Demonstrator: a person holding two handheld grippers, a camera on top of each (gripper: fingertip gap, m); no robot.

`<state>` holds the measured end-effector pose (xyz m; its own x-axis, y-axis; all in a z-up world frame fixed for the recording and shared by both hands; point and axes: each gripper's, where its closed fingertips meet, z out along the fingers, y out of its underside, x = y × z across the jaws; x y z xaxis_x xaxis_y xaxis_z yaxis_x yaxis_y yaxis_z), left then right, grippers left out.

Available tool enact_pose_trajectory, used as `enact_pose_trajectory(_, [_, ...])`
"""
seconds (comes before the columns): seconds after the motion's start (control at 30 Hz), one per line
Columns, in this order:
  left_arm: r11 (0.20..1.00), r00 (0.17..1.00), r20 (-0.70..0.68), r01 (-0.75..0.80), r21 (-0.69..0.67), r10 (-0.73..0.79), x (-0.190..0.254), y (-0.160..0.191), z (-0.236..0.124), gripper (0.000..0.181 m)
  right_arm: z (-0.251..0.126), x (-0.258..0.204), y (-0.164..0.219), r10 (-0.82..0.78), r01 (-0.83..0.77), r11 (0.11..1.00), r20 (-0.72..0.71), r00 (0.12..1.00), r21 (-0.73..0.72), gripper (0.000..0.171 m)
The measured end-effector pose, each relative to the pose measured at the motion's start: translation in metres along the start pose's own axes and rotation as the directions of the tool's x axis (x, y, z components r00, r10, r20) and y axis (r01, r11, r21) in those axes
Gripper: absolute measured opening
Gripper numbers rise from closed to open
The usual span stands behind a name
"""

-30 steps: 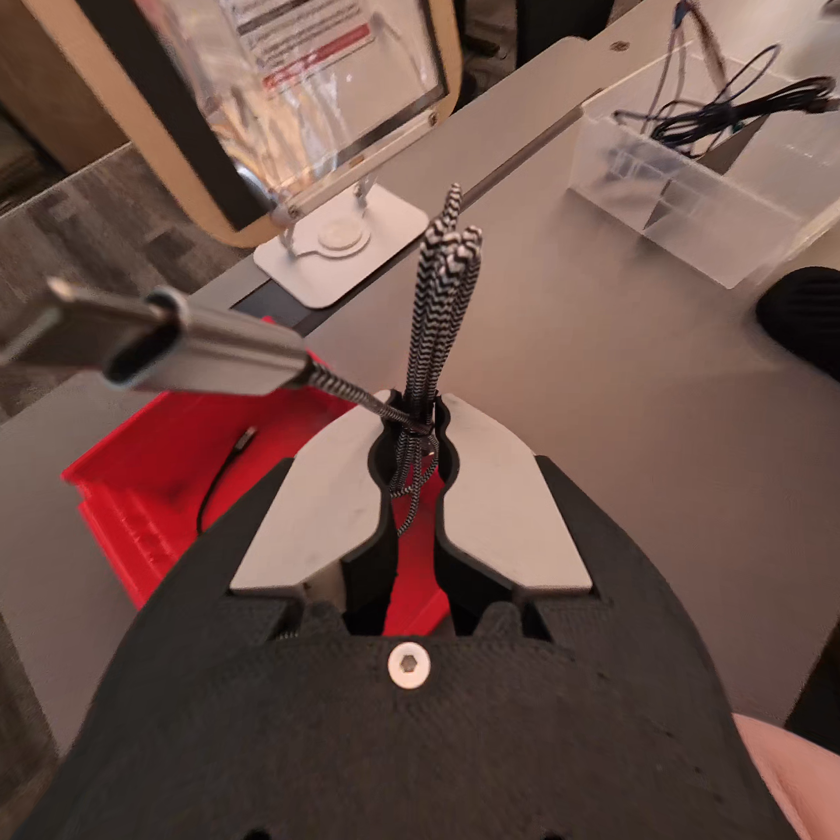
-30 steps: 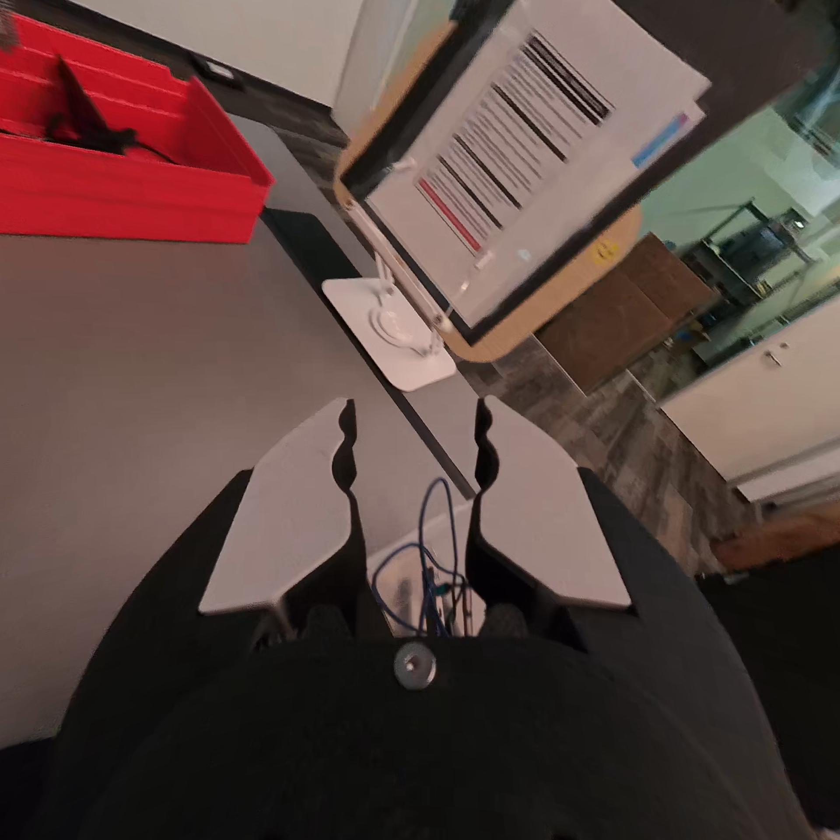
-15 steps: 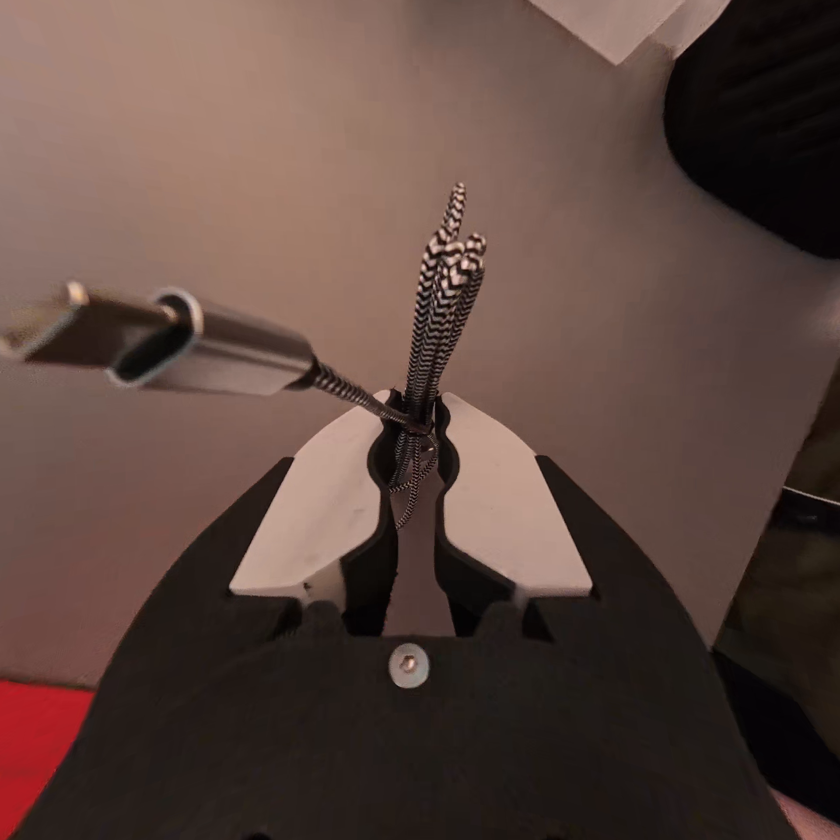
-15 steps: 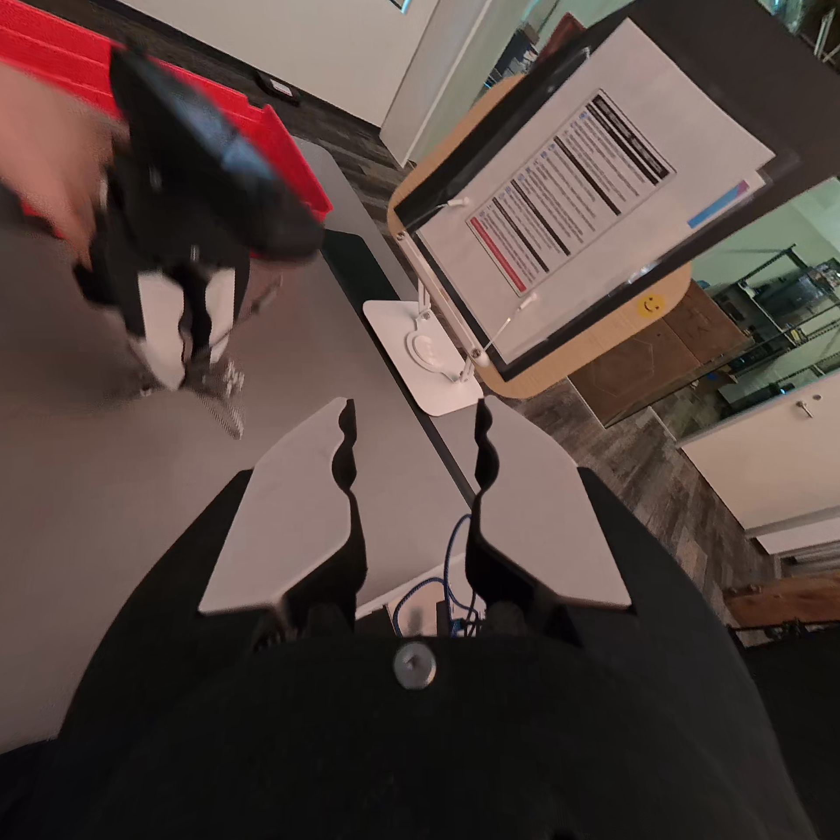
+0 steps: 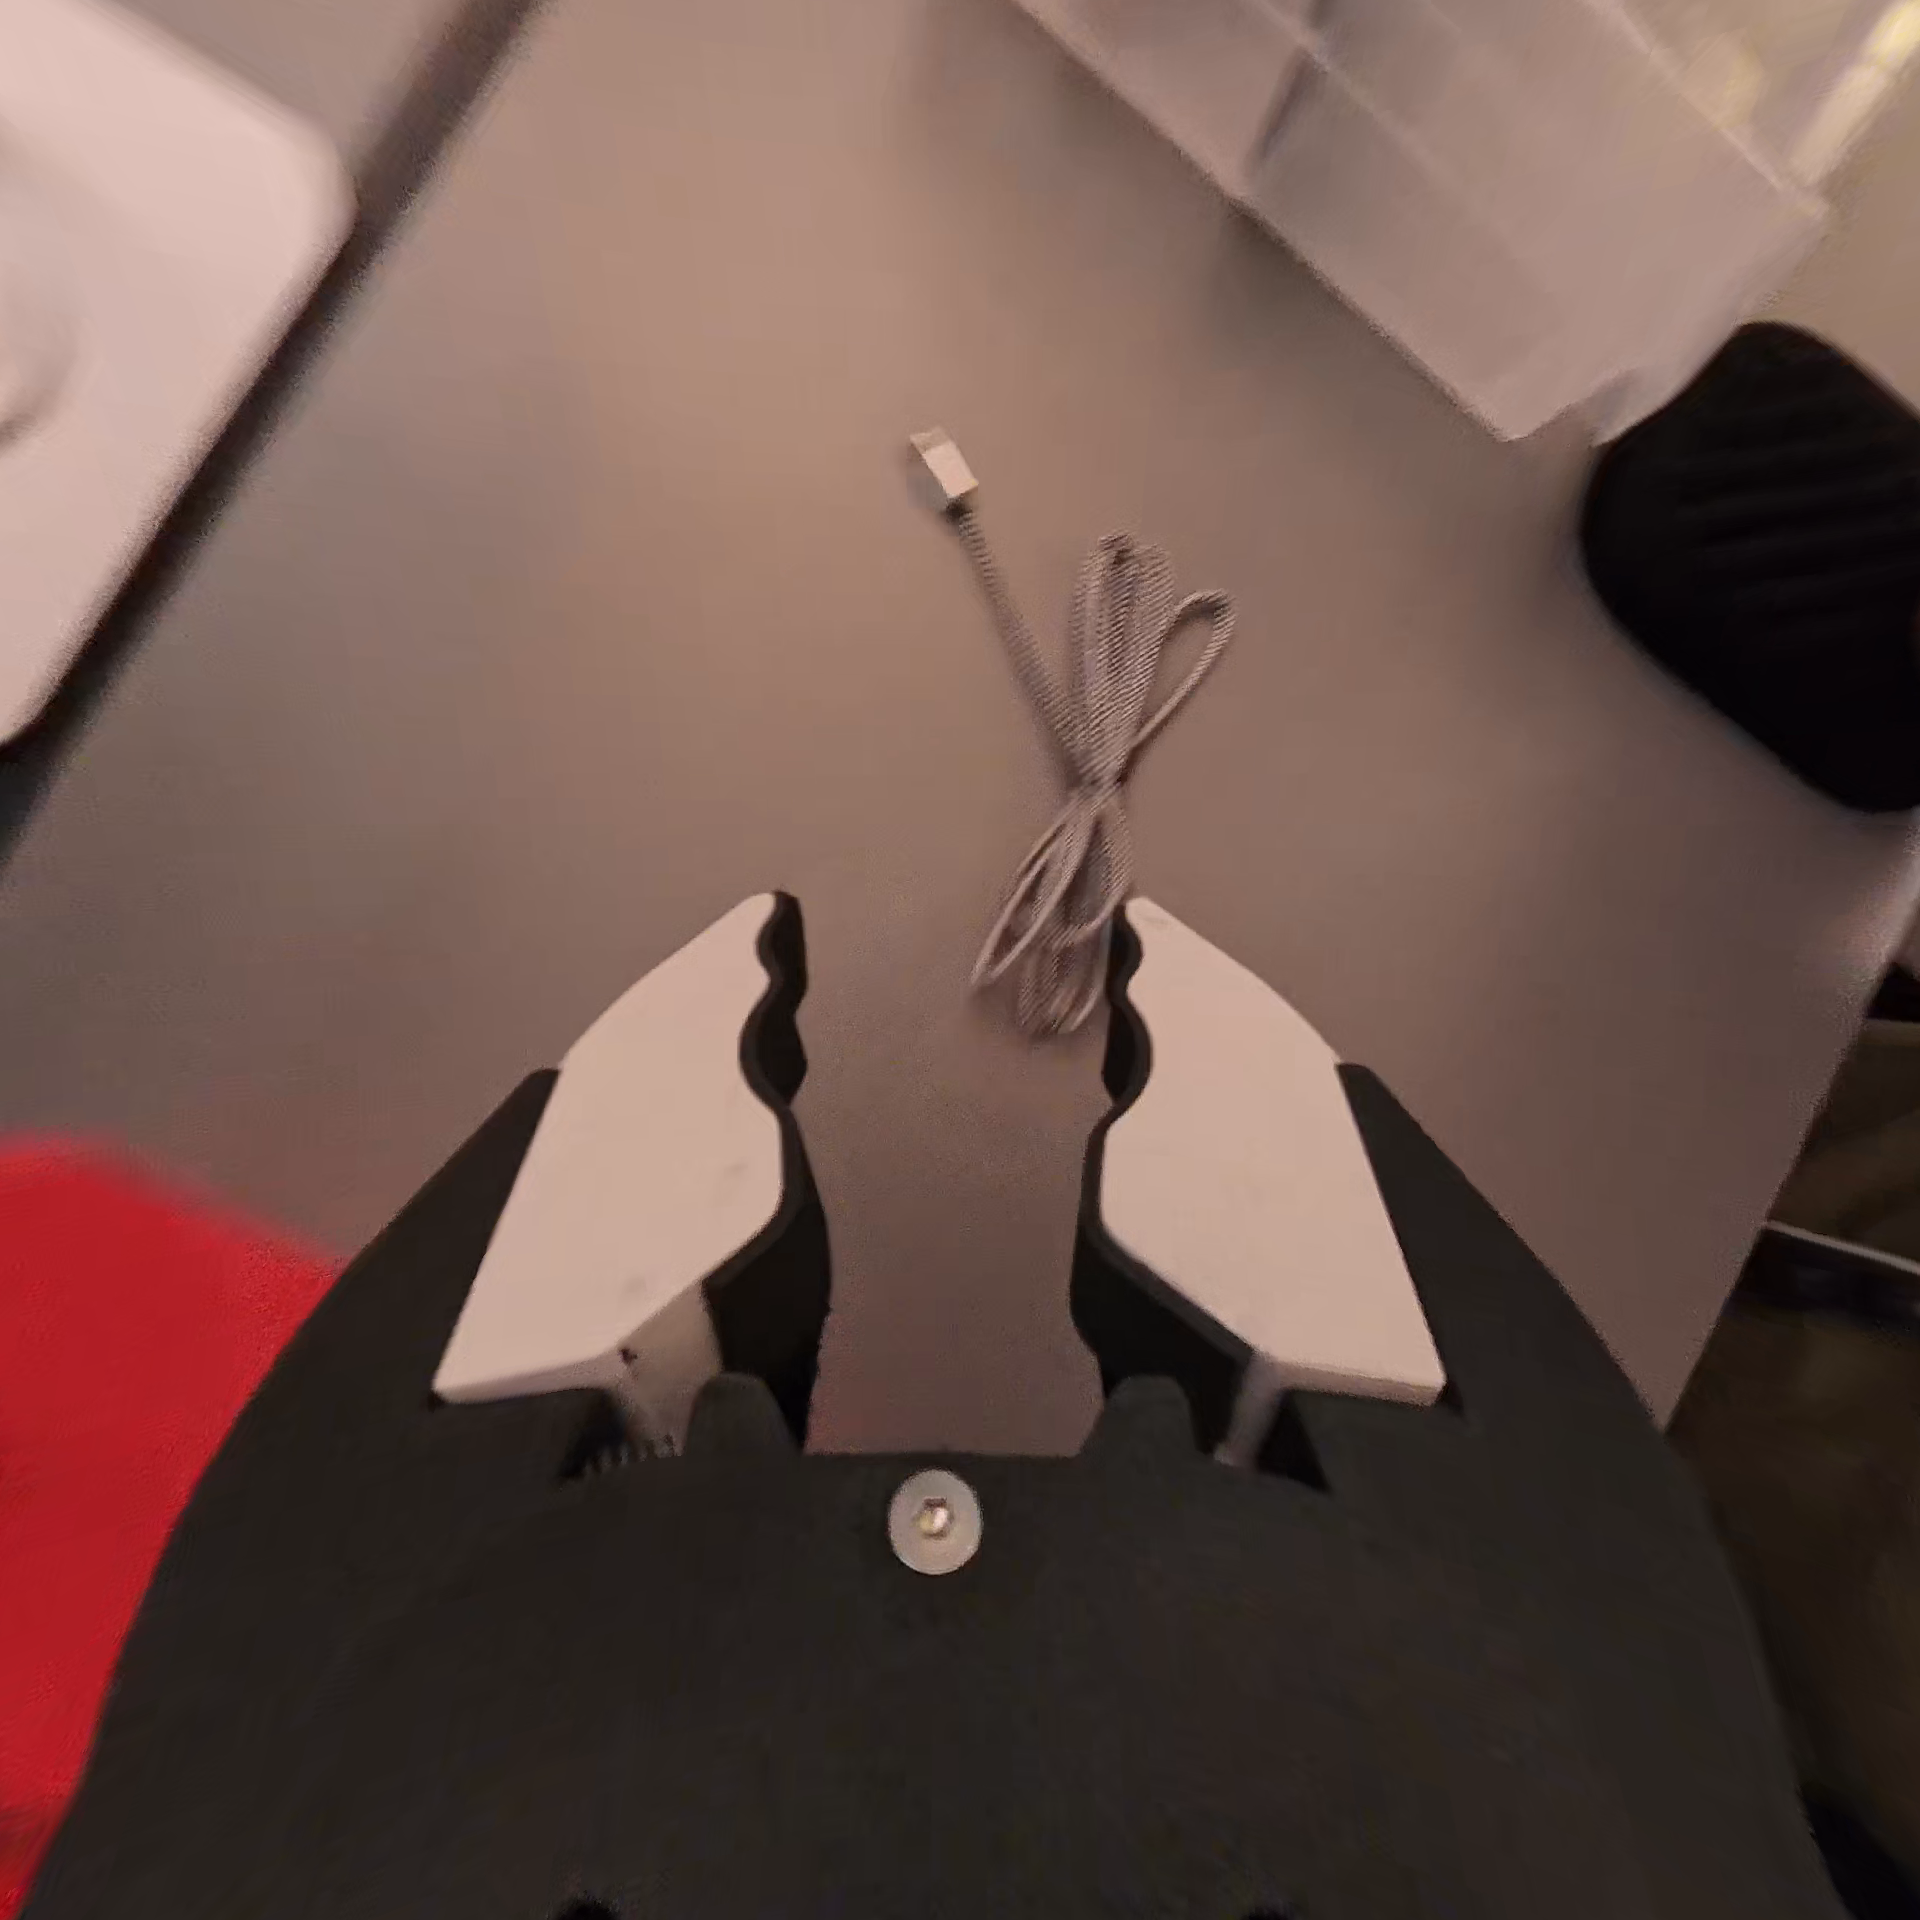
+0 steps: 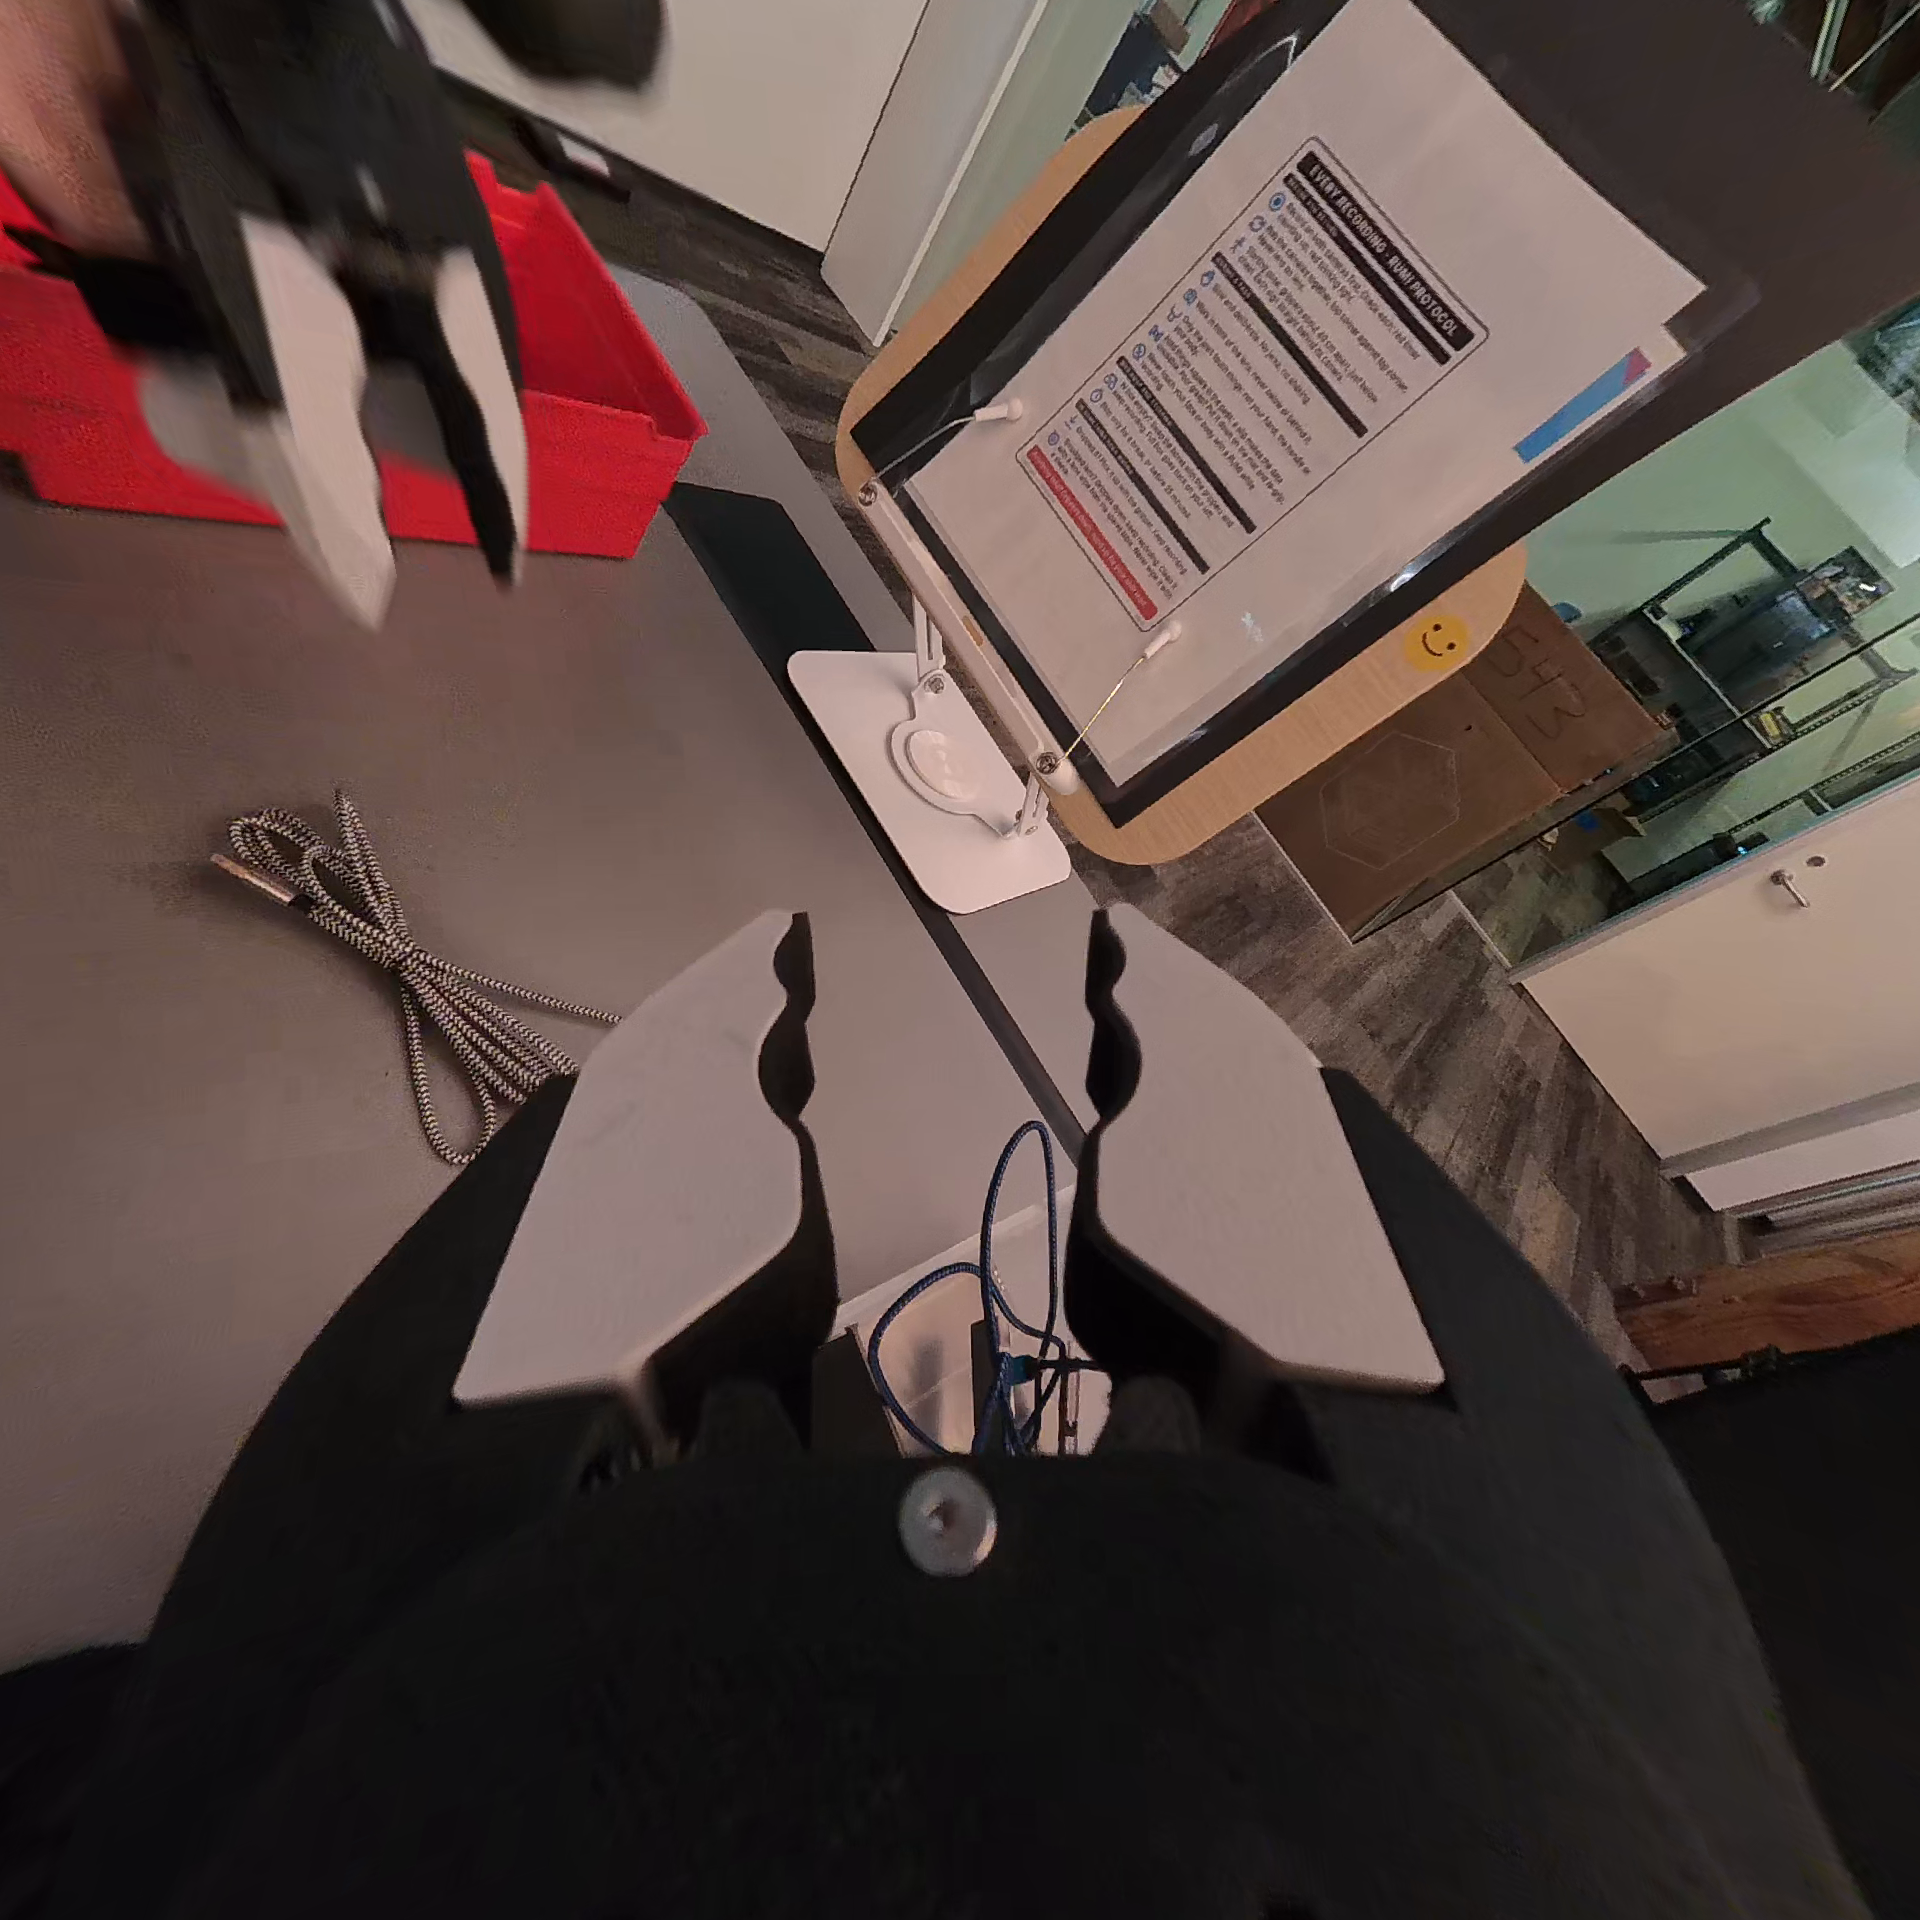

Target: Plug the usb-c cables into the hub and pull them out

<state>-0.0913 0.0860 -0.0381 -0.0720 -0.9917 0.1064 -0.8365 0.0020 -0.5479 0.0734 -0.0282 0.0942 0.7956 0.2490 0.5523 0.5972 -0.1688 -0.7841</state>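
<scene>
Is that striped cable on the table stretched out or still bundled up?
Bundled. The braided cable lies on the grey table in doubled-over loops, pinched at the middle, one metal plug sticking out.

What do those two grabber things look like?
Both the left gripper and the right gripper look alike: a chunky black textured body, two flat pale grey fingers with wavy black inner edges, and one round silver screw in the middle.

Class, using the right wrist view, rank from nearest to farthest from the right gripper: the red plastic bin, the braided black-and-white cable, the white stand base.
1. Braided black-and-white cable, left on the table.
2. White stand base, ahead.
3. Red plastic bin, far left.

Measured from the right gripper.
</scene>
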Motion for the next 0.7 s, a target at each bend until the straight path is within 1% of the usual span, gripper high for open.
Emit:
enact_pose_trajectory(0.03, [1.0,0.997,0.075,0.031,-0.001,-0.031,-0.018,0.016,-0.028,0.055,-0.001,0.001,0.0,0.004,-0.004,1.0,-0.002,1.0,0.005,0.051])
enact_pose_trajectory(0.1, [0.991,0.967,0.224,0.132,-0.016,-0.125,-0.054,0.065,-0.076,0.055,-0.003,0.003,0.0,0.011,-0.011,1.0,-0.007,1.0,0.011,0.051])
enact_pose_trajectory(0.13, [0.979,0.941,0.28,0.204,-0.024,-0.189,-0.07,0.094,-0.095,0.056,-0.003,0.003,0.001,0.013,-0.013,1.0,-0.007,1.0,0.011,0.051])
enact_pose_trajectory(0.17, [0.958,0.916,0.305,0.285,-0.034,-0.261,-0.082,0.123,-0.108,0.056,-0.002,0.004,0.002,0.014,-0.014,1.0,-0.008,1.0,0.009,0.051])
enact_pose_trajectory(0.23, [0.912,0.883,0.288,0.405,-0.069,-0.371,-0.098,0.172,-0.115,0.056,-0.002,0.004,0.003,0.015,-0.015,1.0,-0.008,1.0,0.002,0.051])
enact_pose_trajectory(0.3, [0.908,0.892,0.246,0.409,-0.085,-0.379,-0.112,0.202,-0.106,0.056,-0.001,0.004,0.004,0.016,-0.016,1.0,-0.006,1.0,-0.002,0.051])
enact_pose_trajectory(0.33, [0.917,0.907,0.198,0.392,-0.075,-0.372,-0.115,0.207,-0.098,0.056,0.0,0.003,0.004,0.016,-0.016,1.0,-0.005,1.0,-0.003,0.051])
enact_pose_trajectory(0.4, [0.926,0.922,0.119,0.375,-0.041,-0.368,-0.12,0.207,-0.084,0.057,0.001,0.001,0.004,0.015,-0.015,1.0,0.001,1.0,-0.004,0.051])
enact_pose_trajectory(0.47, [0.933,0.932,0.078,0.358,-0.045,-0.354,-0.122,0.203,-0.071,0.056,0.001,0.0,0.005,0.013,-0.013,1.0,0.004,1.0,-0.009,0.051])
enact_pose_trajectory(0.5, [0.934,0.935,0.088,0.35,-0.075,-0.344,-0.124,0.206,-0.064,0.057,0.001,0.0,0.006,0.013,-0.013,1.0,0.004,1.0,-0.011,0.051])
enact_pose_trajectory(0.6, [0.905,0.923,0.2,0.368,-0.214,-0.328,-0.139,0.23,-0.051,0.049,0.002,0.0,0.007,0.018,-0.018,1.0,0.006,1.0,-0.012,0.051])
enact_pose_trajectory(0.63, [0.895,0.921,0.211,0.374,-0.245,-0.327,-0.141,0.236,-0.049,0.038,0.002,0.0,0.007,0.02,-0.02,1.0,0.007,1.0,-0.014,0.051])
enact_pose_trajectory(0.67, [0.89,0.92,0.208,0.379,-0.254,-0.332,-0.141,0.238,-0.048,0.031,0.003,0.0,0.008,0.02,-0.02,1.0,0.008,1.0,-0.017,0.051])
enact_pose_trajectory(0.7, [0.886,0.916,0.205,0.39,-0.252,-0.345,-0.14,0.239,-0.05,0.03,0.003,0.0,0.009,0.019,-0.019,1.0,0.008,1.0,-0.023,0.051])
